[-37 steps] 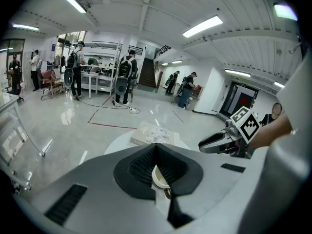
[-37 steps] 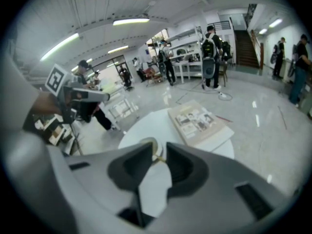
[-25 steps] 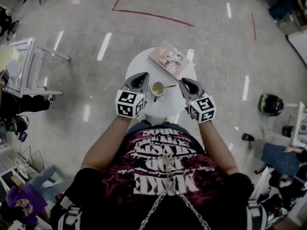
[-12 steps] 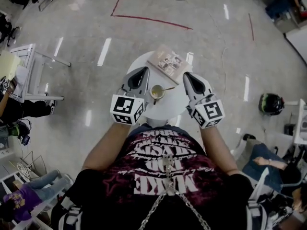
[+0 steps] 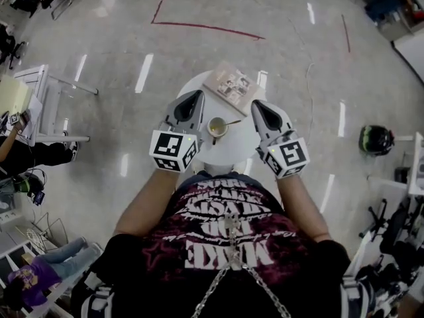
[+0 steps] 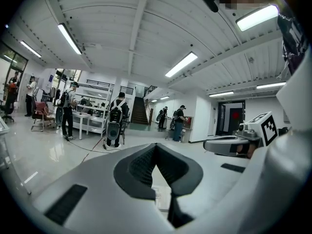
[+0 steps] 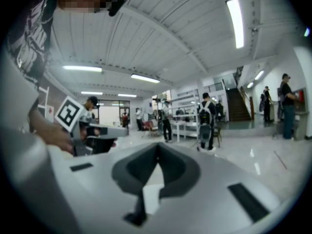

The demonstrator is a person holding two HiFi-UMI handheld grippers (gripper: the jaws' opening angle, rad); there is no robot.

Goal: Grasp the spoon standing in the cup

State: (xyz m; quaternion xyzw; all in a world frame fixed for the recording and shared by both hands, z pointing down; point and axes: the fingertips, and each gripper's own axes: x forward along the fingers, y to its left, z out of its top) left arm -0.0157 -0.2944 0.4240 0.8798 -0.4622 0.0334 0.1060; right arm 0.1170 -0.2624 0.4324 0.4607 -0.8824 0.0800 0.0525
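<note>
**Spoon in cup, not gripped; both hand-held grippers closed and empty**

- The small pale ceramic cup [image 5: 216, 126] sits near the middle of the round white tabletop [image 5: 228, 150].
- The thin metal spoon [image 5: 232, 121] stands in the cup, its handle leaning out over the rim to the right.
- A printed booklet [image 5: 232, 86] lies beyond the cup, apart from it.
- The left hand-held gripper [image 5: 197, 98] and the right hand-held gripper [image 5: 256, 106] flank the cup. Neither touches the cup or the spoon.
- Left jaws: tips together, nothing between them.
- Right jaws: have just been closing; the tips now meet with nothing between them.

Judgement: the spoon is not in any grip. The pose fits either a pause before reaching for it or a draw-back after letting it go. Any grasp from here would need one pair of jaws parted, most likely the right, since the handle leans that way. Those jaws would then be set across the slim handle and closed gently, so the cup does not tip.
</note>
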